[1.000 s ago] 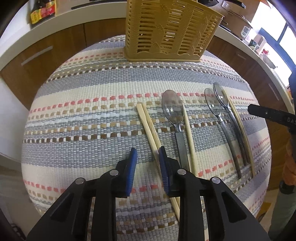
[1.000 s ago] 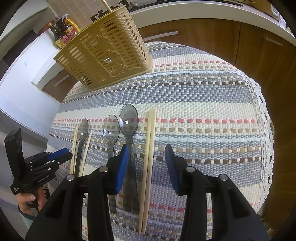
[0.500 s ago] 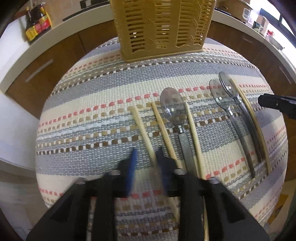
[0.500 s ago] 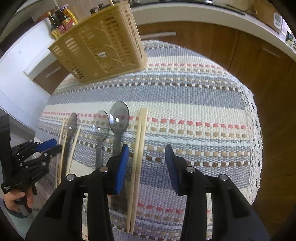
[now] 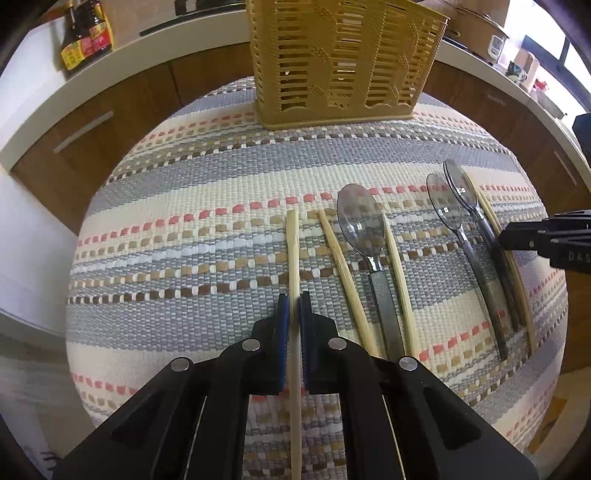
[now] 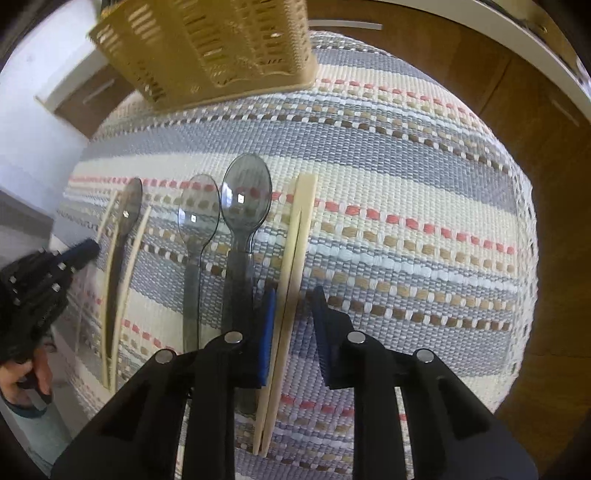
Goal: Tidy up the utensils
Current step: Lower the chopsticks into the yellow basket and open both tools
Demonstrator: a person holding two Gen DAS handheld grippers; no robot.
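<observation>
My left gripper (image 5: 294, 308) is shut on a wooden chopstick (image 5: 293, 254) that points away along the striped cloth. A second chopstick (image 5: 341, 266), a grey spoon (image 5: 364, 236) and a third chopstick (image 5: 397, 273) lie to its right. Two more spoons (image 5: 452, 218) and chopsticks lie further right. A tan slotted utensil basket (image 5: 343, 59) stands at the far side. My right gripper (image 6: 293, 310) is open, its jaws on either side of a pair of chopsticks (image 6: 295, 258) lying on the cloth, with two spoons (image 6: 242, 206) just left of them.
The striped woven cloth (image 5: 184, 229) covers a small table. Wooden cabinets and a white counter (image 5: 122, 62) with sauce bottles (image 5: 83, 35) curve behind it. The left gripper shows at the left edge of the right wrist view (image 6: 77, 254).
My left gripper closed on one chopstick and pulled it left, away from its partner. My right gripper moved forward and lower over the chopstick pair, still open.
</observation>
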